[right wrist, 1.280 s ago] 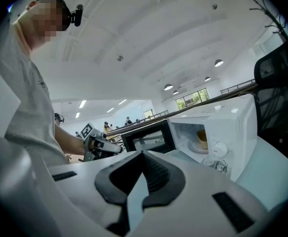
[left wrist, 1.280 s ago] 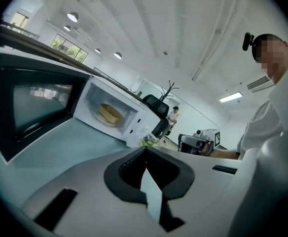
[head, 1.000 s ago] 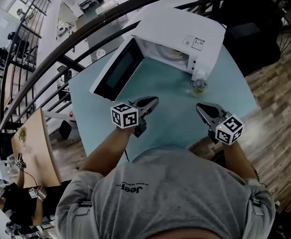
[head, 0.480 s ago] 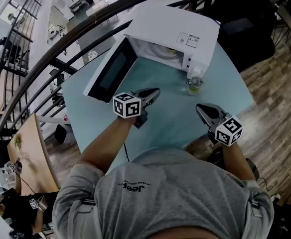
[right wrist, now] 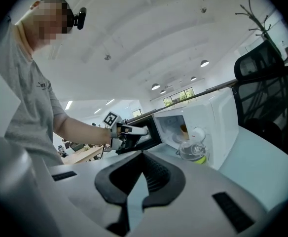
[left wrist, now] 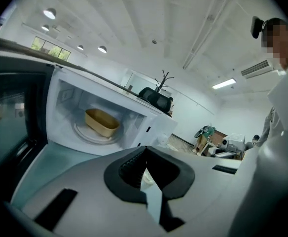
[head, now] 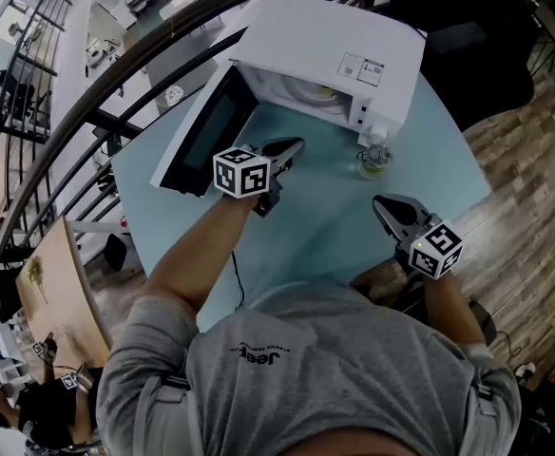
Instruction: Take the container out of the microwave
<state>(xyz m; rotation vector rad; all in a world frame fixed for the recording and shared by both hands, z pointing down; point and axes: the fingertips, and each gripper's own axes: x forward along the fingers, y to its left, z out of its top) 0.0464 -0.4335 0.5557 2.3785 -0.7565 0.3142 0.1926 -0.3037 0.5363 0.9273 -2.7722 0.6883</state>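
The white microwave (head: 354,41) stands at the far side of the pale blue table (head: 325,226), its door (head: 206,141) swung open to the left. Inside, a tan oval container (left wrist: 102,122) sits on the turntable; the right gripper view shows only a bit of this container (right wrist: 184,129). My left gripper (head: 292,148) is shut and empty, pointing at the open cavity from just in front of it. In its own view the left gripper (left wrist: 146,149) has its tips together. My right gripper (head: 382,205) hangs shut and empty over the table's near right part, its tips meeting (right wrist: 142,153).
A small clear jar (head: 375,160) with a light lid stands on the table just in front of the microwave's control side, between the two grippers. The open door blocks the left side. A dark railing (head: 116,74) curves behind the table, and a black chair (right wrist: 267,78) stands beyond the microwave.
My left gripper has moved forward across the table toward the microwave's opening, still shut. The right gripper has stayed where it was.
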